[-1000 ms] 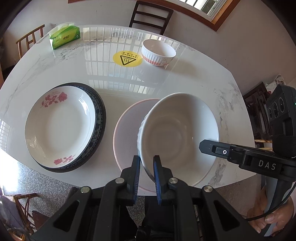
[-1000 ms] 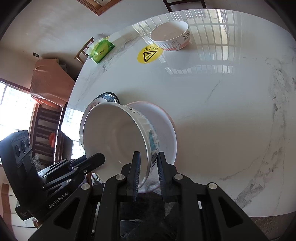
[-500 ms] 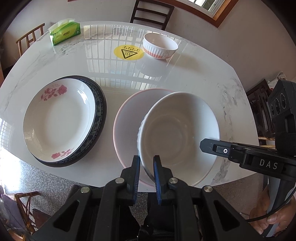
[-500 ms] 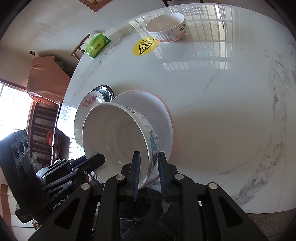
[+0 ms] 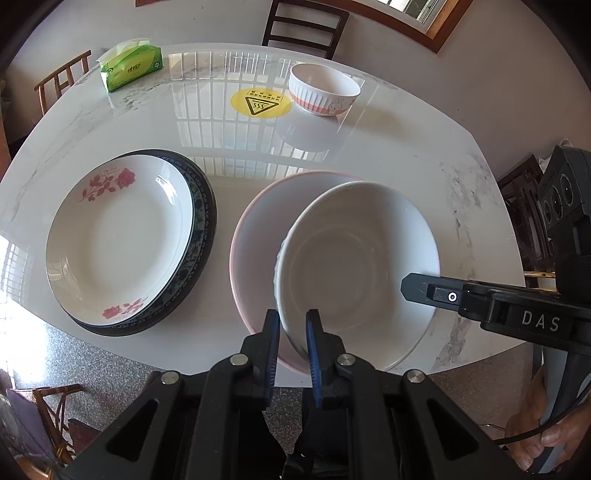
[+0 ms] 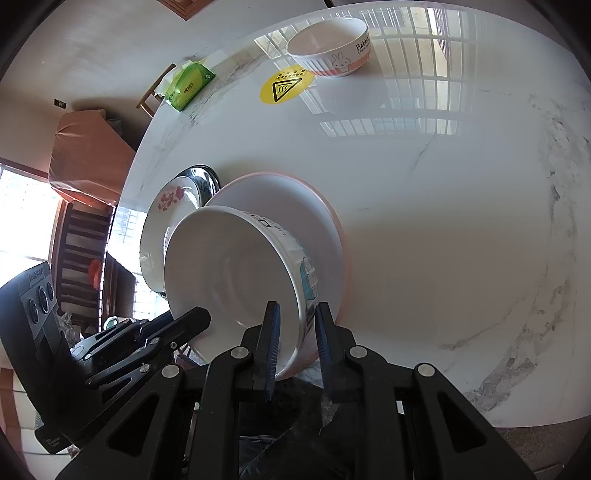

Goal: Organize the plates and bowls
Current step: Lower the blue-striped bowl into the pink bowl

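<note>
My left gripper (image 5: 291,325) and my right gripper (image 6: 295,325) are both shut on the rim of a large white bowl (image 5: 354,266), which also shows in the right wrist view (image 6: 236,280). It hangs tilted over a pink-rimmed plate (image 5: 258,221) on the marble table (image 5: 369,147). A rose-patterned plate (image 5: 118,232) lies stacked on a dark blue-rimmed plate (image 5: 201,236) to the left. A small pink ribbed rabbit bowl (image 5: 323,88) stands at the far side.
A green tissue pack (image 5: 129,68) lies at the far left corner. A round yellow hot-surface sticker (image 5: 260,103) is beside the small bowl. Chairs (image 5: 303,26) stand around the table. The near table edge (image 5: 184,354) is just below the plates.
Both grippers, with the large bowl in them, have drawn slightly back and up from the table. The bowl stays tilted over the pink-rimmed plate.
</note>
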A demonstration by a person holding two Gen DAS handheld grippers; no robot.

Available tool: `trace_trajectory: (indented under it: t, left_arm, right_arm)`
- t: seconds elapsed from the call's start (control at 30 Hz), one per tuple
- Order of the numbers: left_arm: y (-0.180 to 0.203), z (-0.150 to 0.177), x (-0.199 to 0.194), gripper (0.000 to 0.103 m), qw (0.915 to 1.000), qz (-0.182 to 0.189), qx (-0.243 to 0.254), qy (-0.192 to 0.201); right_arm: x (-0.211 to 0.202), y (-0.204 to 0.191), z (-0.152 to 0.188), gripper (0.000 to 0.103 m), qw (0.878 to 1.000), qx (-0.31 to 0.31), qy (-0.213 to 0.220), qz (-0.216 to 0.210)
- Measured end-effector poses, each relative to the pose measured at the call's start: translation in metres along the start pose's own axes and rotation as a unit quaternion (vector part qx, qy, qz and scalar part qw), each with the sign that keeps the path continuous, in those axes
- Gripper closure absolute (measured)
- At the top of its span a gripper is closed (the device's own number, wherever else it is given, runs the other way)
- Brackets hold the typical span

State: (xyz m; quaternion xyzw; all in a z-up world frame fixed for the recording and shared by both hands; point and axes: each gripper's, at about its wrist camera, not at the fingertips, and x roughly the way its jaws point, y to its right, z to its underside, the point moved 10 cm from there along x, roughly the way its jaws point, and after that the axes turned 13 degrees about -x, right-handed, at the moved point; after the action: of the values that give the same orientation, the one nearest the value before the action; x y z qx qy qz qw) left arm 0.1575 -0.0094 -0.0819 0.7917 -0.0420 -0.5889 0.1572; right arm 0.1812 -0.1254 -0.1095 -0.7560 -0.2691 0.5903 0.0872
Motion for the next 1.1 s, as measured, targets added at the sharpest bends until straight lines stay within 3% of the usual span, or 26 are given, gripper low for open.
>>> trace_trajectory:
  t: [1.1]
  left_arm:
    - [-0.0011, -0.0022, 0.0036, 0.083, 0.9999, -0.006, 0.008, 0.002]
  right_arm:
    - [0.0047, 0.0036, -0.0054, 0.080, 1.000, 0.002, 0.004, -0.001]
